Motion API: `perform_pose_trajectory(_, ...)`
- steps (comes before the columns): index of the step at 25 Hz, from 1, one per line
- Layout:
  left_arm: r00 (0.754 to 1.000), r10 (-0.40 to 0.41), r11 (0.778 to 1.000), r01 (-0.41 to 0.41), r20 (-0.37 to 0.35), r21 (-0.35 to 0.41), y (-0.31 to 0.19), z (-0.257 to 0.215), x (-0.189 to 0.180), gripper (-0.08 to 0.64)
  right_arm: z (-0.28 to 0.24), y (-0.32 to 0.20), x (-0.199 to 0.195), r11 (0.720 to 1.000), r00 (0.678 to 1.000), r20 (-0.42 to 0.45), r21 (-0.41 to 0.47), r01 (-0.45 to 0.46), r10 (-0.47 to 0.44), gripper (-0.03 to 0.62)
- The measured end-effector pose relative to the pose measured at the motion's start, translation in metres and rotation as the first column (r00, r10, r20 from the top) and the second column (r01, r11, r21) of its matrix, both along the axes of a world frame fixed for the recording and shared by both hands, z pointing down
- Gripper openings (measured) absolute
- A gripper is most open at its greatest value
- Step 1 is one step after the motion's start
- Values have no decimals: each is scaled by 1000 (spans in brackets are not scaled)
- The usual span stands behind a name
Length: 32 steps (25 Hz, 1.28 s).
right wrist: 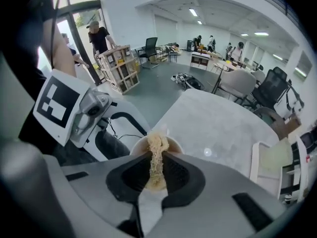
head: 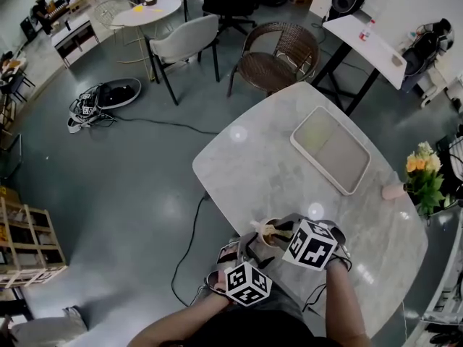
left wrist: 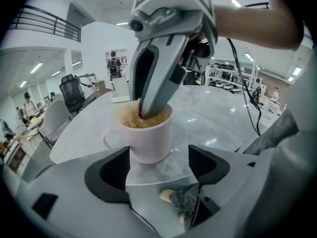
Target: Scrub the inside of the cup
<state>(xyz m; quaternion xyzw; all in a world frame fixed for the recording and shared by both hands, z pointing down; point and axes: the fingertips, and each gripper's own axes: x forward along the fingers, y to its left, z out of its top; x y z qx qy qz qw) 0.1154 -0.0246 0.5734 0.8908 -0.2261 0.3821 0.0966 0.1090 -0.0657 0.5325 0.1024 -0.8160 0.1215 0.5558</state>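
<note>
The work surface was a pale marble table [head: 289,172] in an open office with a grey floor and a wicker chair [head: 278,56] beyond its far end.

Head view: a rectangular tray [head: 331,149] lay toward the far side of the table, and yellow flowers [head: 423,172] stood at its right edge. The cup [head: 269,231] stood close to the near edge. The left gripper [head: 244,253] pointed at the cup from the near left, and the right gripper [head: 278,231] reached down into it from above.

Left gripper view: the jaws stood wide apart. The cup sat on the table just ahead of them, its base in line with the gap, and neither pad pressed on it. The right gripper's tips were inside the cup.

Right gripper view: the jaws were closed narrowly on a tan fibrous scrubber [right wrist: 157,157], whose lower end was inside the cup.
</note>
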Motion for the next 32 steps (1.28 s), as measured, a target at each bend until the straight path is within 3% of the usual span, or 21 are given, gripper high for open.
perform_pose_trajectory(7,999,44,999,-43,23,-25,-38,7,-57,379,-8,-7,5,995,995,-9,-2,-101,101,61)
perform_pose_trajectory(10,990,141,990,-141,24,19,-63,-2,-59,379,-3,-7,3,992,991,-52,1,-124,124,61)
perform_pose_trajectory(12,970,240,968,-242,45,62,-72,-8,-51,365,2,-6,2,991,989,-67,-3,-132,131,61)
perform_pose_trajectory(15,936,345,931,-351,78,101,-78,-11,-40,214,5,-4,1,991,989,-73,-10,-131,130,61)
perform_pose_trajectory(20,880,469,878,-474,70,73,-67,-7,-30,193,6,-6,-1,990,988,-67,-24,-142,141,61)
perform_pose_trajectory(22,885,457,882,-464,85,87,-67,-7,-29,151,6,-7,-1,987,986,-62,-25,-157,156,61)
perform_pose_trajectory(23,895,438,891,-444,82,90,-68,-7,-29,75,6,-8,0,986,985,-63,-22,-162,161,61)
perform_pose_trajectory(26,911,411,909,-413,45,60,-59,-9,-30,66,9,-11,3,988,984,-86,-6,-157,156,61)
perform_pose_trajectory(32,899,438,898,-438,11,32,-19,-11,-25,66,20,-5,5,989,985,-112,-42,-139,134,60)
